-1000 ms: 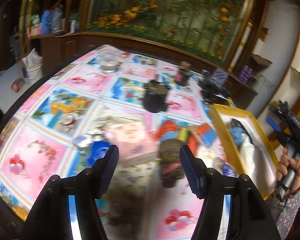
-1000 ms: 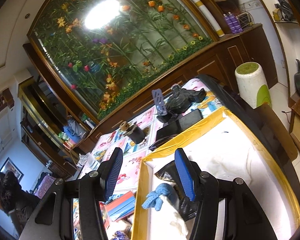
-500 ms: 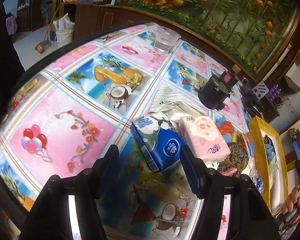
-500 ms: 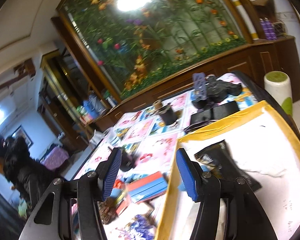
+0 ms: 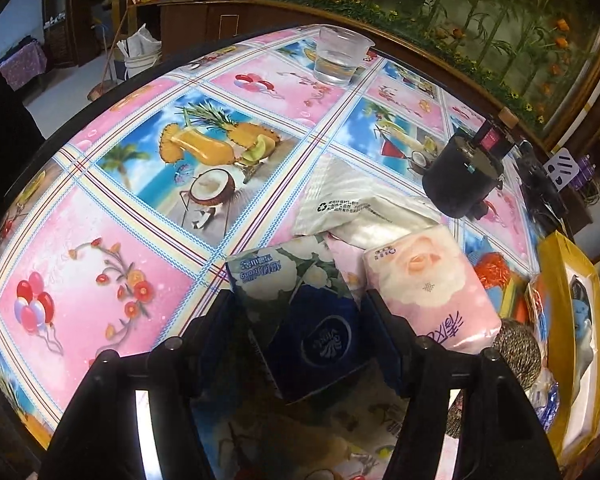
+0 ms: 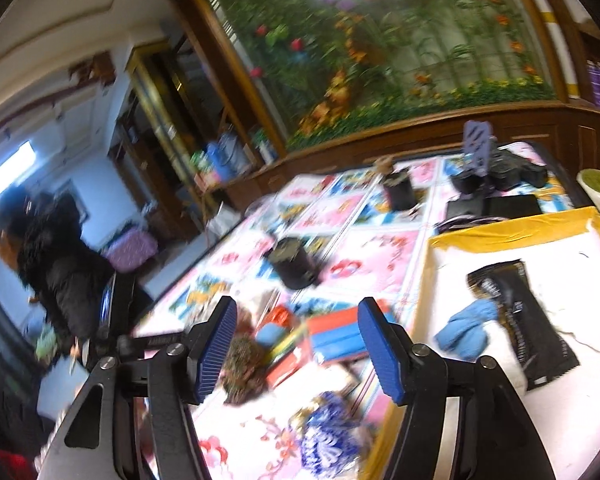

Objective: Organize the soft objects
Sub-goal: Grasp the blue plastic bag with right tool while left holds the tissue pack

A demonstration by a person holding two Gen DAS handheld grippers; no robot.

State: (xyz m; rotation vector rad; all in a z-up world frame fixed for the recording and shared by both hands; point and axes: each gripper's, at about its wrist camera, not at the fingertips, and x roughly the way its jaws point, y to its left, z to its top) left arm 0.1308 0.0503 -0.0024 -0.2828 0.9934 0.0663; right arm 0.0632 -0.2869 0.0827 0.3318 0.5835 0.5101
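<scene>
A blue tissue pack (image 5: 312, 332) lies on the tablecloth between the fingers of my left gripper (image 5: 298, 300). The gripper is open and straddles the pack, with both pads close beside it. A pink tissue pack (image 5: 424, 292) lies right beside it, and a white plastic pack (image 5: 356, 208) lies behind. My right gripper (image 6: 296, 308) hovers over the clutter with its jaws opening and nothing between them. Behind it are a brown scrubber ball (image 6: 244, 364) and a red and blue box (image 6: 340, 336). The yellow-rimmed box (image 6: 500, 232) holds a blue knitted piece (image 6: 464, 332) and a black packet (image 6: 516, 320).
A black cylinder (image 5: 460, 180) stands behind the packs, and a clear cup of water (image 5: 340, 56) stands at the far table edge. Black gear (image 6: 500, 168) sits at the back right. A person in a black jacket (image 6: 60, 272) is at the table's left side.
My left gripper has come down and forward until the blue pack lies between its fingers. My right gripper has swung left, from over the yellow-rimmed box to over the table clutter, and its jaws have widened.
</scene>
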